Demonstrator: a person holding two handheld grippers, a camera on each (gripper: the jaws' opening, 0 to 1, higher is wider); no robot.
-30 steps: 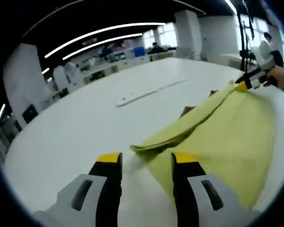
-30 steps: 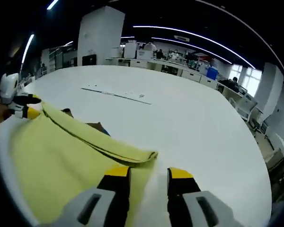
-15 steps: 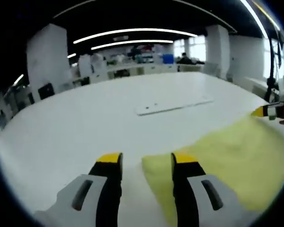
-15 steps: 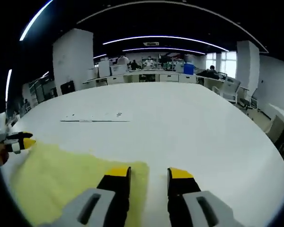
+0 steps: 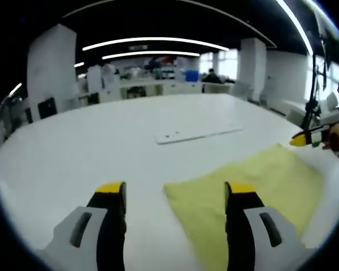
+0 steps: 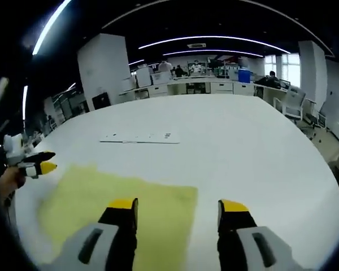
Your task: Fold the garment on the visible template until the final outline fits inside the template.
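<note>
Both cams sit low over the white desk (image 5: 101, 147), looking along their own tool toward the office beyond. Left gripper view looks in from the yellow garment's (image 5: 243, 180) left corner, right gripper view from its right; both share the garment (image 6: 118, 197).

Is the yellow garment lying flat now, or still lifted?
Flat: the yellow garment lies spread on the white table; both grippers, left and right, are open and hold nothing.

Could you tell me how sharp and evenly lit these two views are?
Left gripper view: soft overall, the yellow garment slightly blurred, ceiling light strips bent by the fisheye. Right gripper view: similarly soft, the white table bright and nearly shadowless, far desks hazy.
</note>
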